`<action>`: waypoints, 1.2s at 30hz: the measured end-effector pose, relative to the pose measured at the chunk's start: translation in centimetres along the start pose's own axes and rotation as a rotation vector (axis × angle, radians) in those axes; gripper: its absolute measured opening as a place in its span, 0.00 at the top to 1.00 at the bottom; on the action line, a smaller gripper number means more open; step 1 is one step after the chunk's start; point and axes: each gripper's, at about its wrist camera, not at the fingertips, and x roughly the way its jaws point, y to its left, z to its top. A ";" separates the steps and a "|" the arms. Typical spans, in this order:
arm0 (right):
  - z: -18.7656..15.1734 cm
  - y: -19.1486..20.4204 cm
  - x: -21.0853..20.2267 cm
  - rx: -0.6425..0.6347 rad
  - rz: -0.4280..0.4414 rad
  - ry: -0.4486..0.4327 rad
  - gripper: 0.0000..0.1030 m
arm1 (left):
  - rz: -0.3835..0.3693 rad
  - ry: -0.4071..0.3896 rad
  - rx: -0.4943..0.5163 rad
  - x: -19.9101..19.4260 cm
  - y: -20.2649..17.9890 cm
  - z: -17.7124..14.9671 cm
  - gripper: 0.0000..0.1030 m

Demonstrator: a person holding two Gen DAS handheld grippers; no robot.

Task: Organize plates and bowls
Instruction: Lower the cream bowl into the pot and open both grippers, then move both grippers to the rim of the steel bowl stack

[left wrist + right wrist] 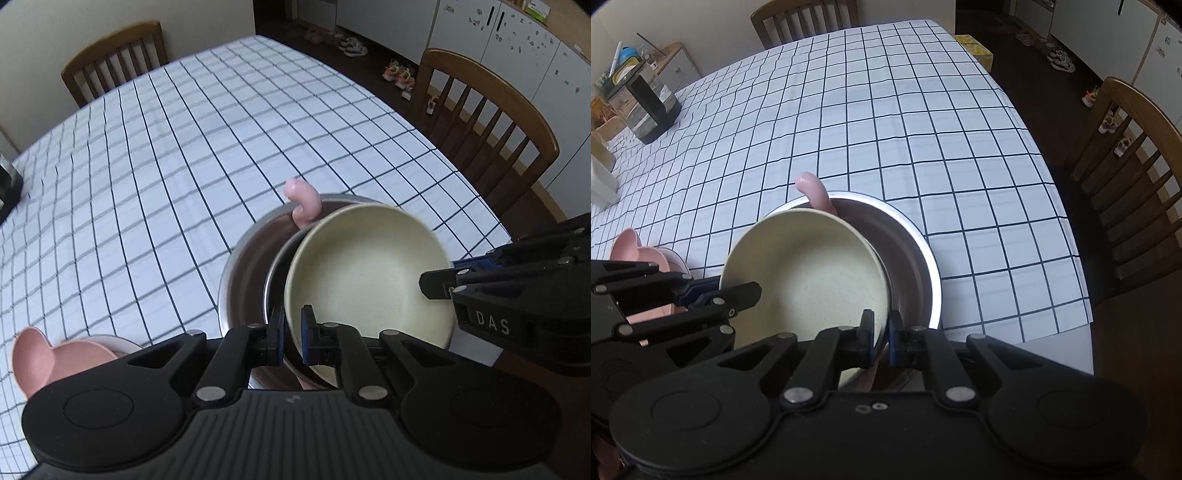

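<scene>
A round cream-coloured shallow bowl is held tilted over a larger round stainless-steel bowl in the lower middle of both frames. Both claws pinch its rim from opposite sides. In the left wrist view the left claw is closed on the near edge and the right claw comes in from the right edge of the frame. In the right wrist view the right claw clamps the rim at bottom centre.

A curved pink piece sticks up behind the steel bowl; what it belongs to is unclear. A pink eared plate sits at the left edge on the white grid-checked table.

The step looks like nesting the cream bowl into the steel one. Next it likely needs levelling, lowering until seated, then release by both claws.
</scene>
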 end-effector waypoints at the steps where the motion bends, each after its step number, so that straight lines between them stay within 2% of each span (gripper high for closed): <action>1: 0.0 0.0 0.0 0.001 0.003 0.000 0.88 | -0.004 0.002 -0.004 0.0 0.1 0.0 0.92; 11: -0.2 -0.2 0.2 -0.003 0.021 0.011 0.78 | -0.043 0.006 -0.018 -0.4 0.5 0.1 0.89; 14: -0.3 -0.3 -0.1 -0.001 0.034 0.004 0.74 | -0.056 0.001 -0.023 -0.8 0.6 0.0 0.83; 16: -0.3 -0.4 -0.3 0.002 0.044 -0.004 0.70 | -0.057 -0.007 -0.026 -1.2 0.7 -0.1 0.72; 20: -0.3 -0.6 -1.0 0.004 0.059 -0.021 0.66 | -0.073 -0.025 -0.042 -2.1 1.2 -0.5 0.62; 24: -0.4 -0.9 -1.9 0.004 0.067 -0.046 0.61 | -0.065 -0.063 -0.069 -3.4 2.2 -0.9 0.46; 29: -0.5 -1.1 -3.1 -0.001 0.083 -0.077 0.53 | -0.042 -0.102 -0.105 -4.6 3.5 -1.6 0.45; 30: -0.5 -1.1 -3.4 -0.002 0.085 -0.083 0.51 | -0.038 -0.106 -0.113 -4.8 3.7 -1.8 0.42; 34: -0.5 -1.1 -4.4 -0.019 0.094 -0.111 0.37 | -0.028 -0.130 -0.152 -5.5 4.7 -2.5 0.37; 36: -0.4 -0.9 -4.8 -0.040 0.098 -0.120 0.36 | -0.024 -0.141 -0.163 -5.8 5.0 -2.8 0.36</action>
